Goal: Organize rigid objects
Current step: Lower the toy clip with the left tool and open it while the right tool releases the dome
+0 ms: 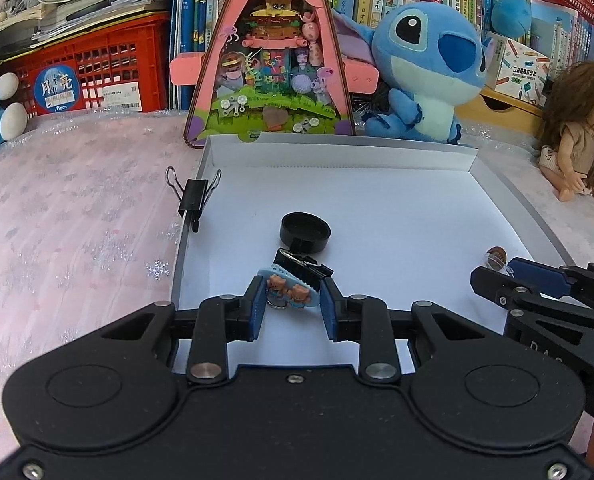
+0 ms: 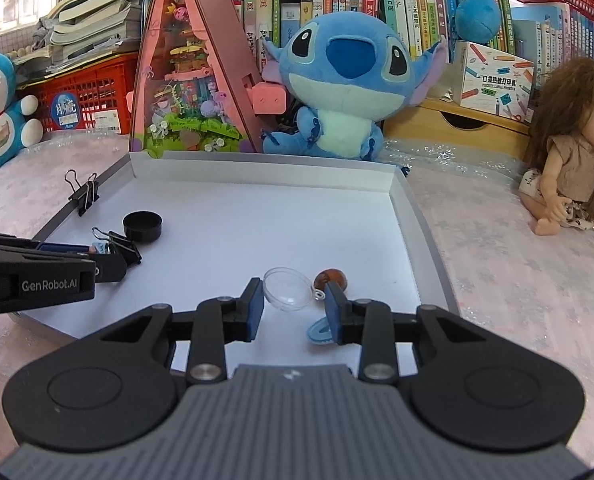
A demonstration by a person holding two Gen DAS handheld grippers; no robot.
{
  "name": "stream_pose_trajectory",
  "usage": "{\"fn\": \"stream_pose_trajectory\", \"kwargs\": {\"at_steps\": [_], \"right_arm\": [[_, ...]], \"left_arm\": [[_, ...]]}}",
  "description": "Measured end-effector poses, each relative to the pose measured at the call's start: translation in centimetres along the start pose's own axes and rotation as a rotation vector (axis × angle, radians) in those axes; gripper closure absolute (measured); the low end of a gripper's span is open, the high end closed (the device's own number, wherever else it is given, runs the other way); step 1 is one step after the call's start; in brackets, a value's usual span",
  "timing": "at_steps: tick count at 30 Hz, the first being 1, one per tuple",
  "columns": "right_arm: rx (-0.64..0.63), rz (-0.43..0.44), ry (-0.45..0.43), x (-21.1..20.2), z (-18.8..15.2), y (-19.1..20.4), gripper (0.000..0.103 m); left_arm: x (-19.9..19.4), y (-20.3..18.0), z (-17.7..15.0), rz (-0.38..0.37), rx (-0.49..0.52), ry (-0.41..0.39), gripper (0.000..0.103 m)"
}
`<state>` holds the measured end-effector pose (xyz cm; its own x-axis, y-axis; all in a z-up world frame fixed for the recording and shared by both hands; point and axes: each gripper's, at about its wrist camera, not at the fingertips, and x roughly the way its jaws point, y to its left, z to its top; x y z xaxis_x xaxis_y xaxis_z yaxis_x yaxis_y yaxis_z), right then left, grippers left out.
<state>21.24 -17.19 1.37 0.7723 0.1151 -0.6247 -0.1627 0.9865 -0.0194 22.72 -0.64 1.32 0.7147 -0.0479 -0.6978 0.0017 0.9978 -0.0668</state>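
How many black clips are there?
2. One binder clip is clamped on the white tray's left edge; the other lies inside by the black cap. More may be hidden.

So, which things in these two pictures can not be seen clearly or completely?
- Left wrist view: the blue bear charm is partly hidden by the left gripper fingers; whether they pinch it is unclear.
- Right wrist view: the small blue piece is half covered by the right gripper.
- Brown object: too small to identify.

A blue plush toy [image 2: 339,92] sits beside a pink triangular display case [image 2: 189,80]; a long-haired doll [image 2: 569,160] sits right, before shelved books [image 2: 377,4].
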Motion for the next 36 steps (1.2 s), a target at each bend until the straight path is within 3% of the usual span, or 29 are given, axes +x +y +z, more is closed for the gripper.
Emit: {"fn": "stream_pose_trajectory", "kwargs": {"at_steps": [24,27,36], "right_arm": [[-0.014,0.006,0.022,0.55,-0.42,0.30,0.063],[-0.015,0.007,0.021,0.55,-0.45,0.28,0.054],[-0.005,0.012,0.013,0.27,-0.45,-0.11,0.050]], "left_arm": [[0.01,-0.05,0.04,0.009,0.007,-0.010,0.075],[0.02,-0.08,0.05,0.010,0.007,-0.009,0.075],[-0.07,-0.18,-0.02,0.019,0.006,-0.011,0.075]]}}
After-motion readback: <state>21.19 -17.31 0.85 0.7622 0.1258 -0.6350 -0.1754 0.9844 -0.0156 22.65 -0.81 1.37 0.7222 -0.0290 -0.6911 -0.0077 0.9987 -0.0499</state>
